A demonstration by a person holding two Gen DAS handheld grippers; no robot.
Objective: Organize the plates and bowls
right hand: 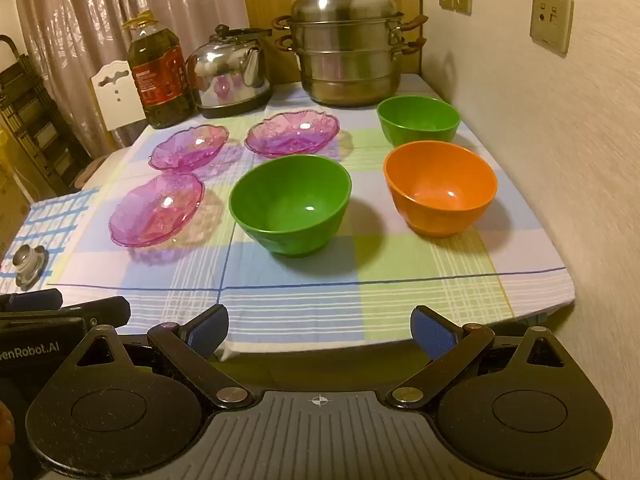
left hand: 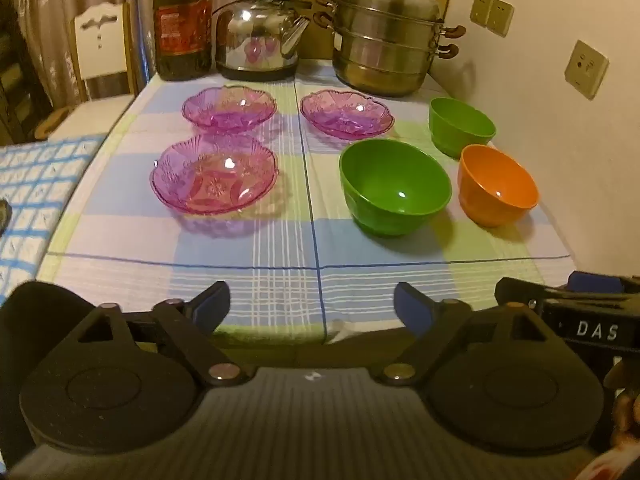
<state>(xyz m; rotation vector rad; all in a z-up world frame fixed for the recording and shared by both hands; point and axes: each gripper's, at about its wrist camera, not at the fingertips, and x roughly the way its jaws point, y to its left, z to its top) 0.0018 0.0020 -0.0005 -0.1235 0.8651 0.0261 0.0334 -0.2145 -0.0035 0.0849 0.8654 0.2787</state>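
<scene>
Three pink glass plates lie on the checked cloth: a near one (left hand: 214, 174) (right hand: 157, 210), a far left one (left hand: 229, 109) (right hand: 189, 147) and a far middle one (left hand: 347, 115) (right hand: 292, 133). To their right stand a large green bowl (left hand: 394, 186) (right hand: 291, 210), a smaller green bowl (left hand: 461, 126) (right hand: 418, 120) and an orange bowl (left hand: 497, 185) (right hand: 440, 188), all upright. My left gripper (left hand: 312, 306) hangs open over the table's near edge with nothing between its fingers. My right gripper (right hand: 320, 330) is open too, short of the large green bowl.
At the back stand an oil bottle (left hand: 183, 20) (right hand: 157, 76), a steel kettle (left hand: 260, 38) (right hand: 230, 76) and a stacked steamer pot (left hand: 386, 36) (right hand: 348, 44). A wall with sockets (right hand: 551, 20) runs along the right. A chair (left hand: 102, 46) stands at the left. A small metal knob (right hand: 27, 259) lies on the blue-patterned cloth.
</scene>
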